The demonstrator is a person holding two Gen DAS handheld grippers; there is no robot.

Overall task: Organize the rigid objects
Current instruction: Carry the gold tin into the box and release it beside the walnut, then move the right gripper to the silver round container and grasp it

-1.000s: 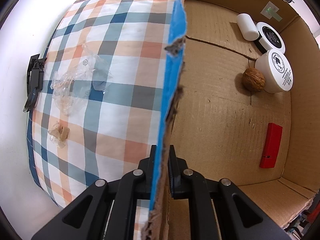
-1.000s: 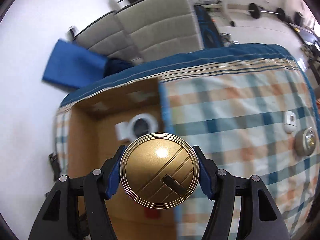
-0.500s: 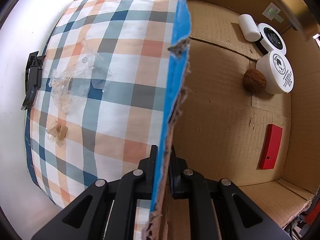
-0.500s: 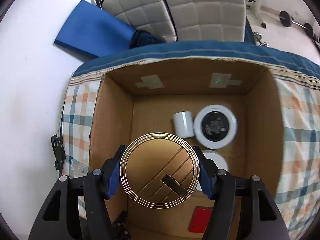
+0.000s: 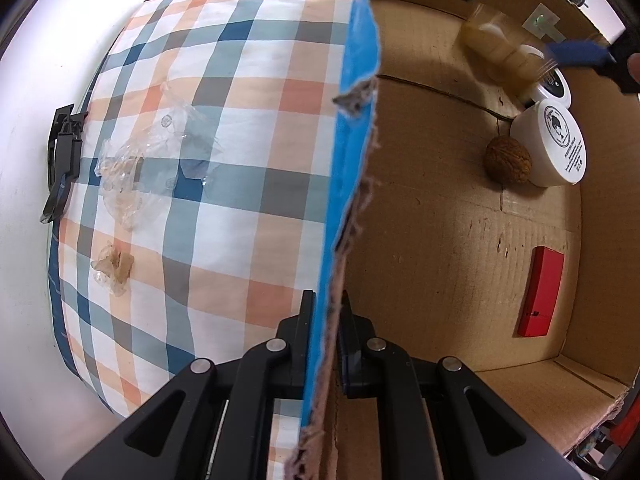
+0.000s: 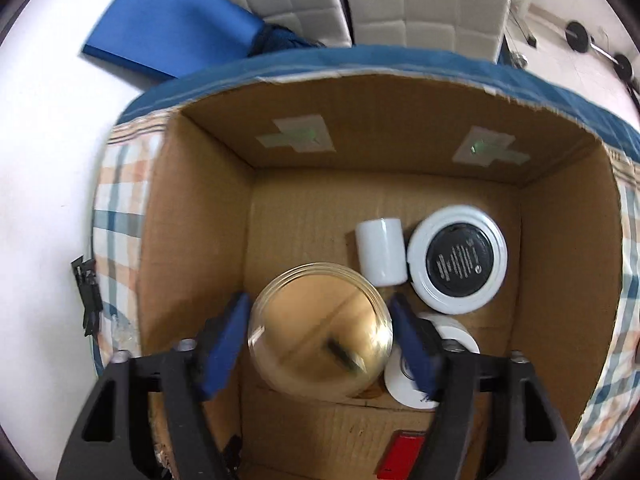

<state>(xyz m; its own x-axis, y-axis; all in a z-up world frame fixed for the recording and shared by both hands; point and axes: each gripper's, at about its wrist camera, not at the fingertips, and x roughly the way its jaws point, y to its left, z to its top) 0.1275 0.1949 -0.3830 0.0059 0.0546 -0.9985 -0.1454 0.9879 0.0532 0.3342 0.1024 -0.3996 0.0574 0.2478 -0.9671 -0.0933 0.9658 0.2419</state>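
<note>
Gold round tin (image 6: 320, 330) | between my right gripper (image 6: 320, 336) pads, jaws just opened wide, released above cardboard box (image 6: 192, 220) floor | left gripper (image 5: 326, 344) clamps box wall | step: drop-off | next: lift clear.

The left wrist camera looks straight down from close above the cardboard box's (image 5: 420, 208) left wall, so the plaid-covered bed (image 5: 208, 168) fills its left half and the box floor its right. The right wrist camera looks steeply down into the same box (image 6: 200, 240) from above its near edge, facing the far wall, with chairs (image 6: 424, 0) beyond. Both views share the box floor: the white jar (image 5: 556, 144) (image 6: 404, 384), the red block (image 5: 540, 292) (image 6: 400, 456) and the taped far wall.
</note>
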